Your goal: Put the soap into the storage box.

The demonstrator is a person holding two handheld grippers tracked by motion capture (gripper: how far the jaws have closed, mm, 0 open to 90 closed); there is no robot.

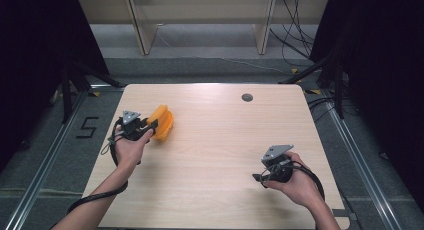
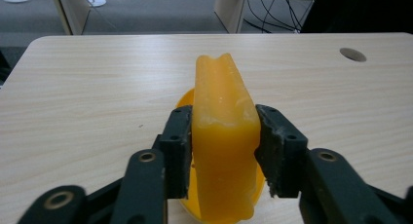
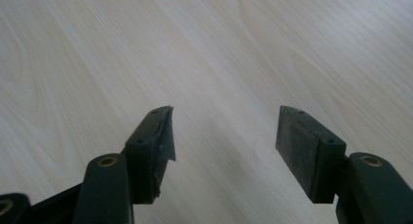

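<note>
A soft orange, bowl-like thing [image 1: 163, 122] stands on edge on the left part of the wooden table [image 1: 215, 140]. In the left gripper view it [image 2: 221, 102] is folded narrow and upright, with a round yellow rim behind its base. My left gripper [image 1: 152, 126] [image 2: 221, 136] has one pad against each side of it, so it is shut on it. My right gripper [image 1: 257, 178] rests low over the table's right front; its jaws [image 3: 224, 131] stand open over bare wood with nothing between them.
A small round hole [image 1: 247, 97] [image 2: 352, 54] sits in the tabletop near the far edge. Beyond the table are shelf legs and cables on the floor. Dark frames and rails flank both sides. A "5" is marked on the floor [image 1: 86, 127] at the left.
</note>
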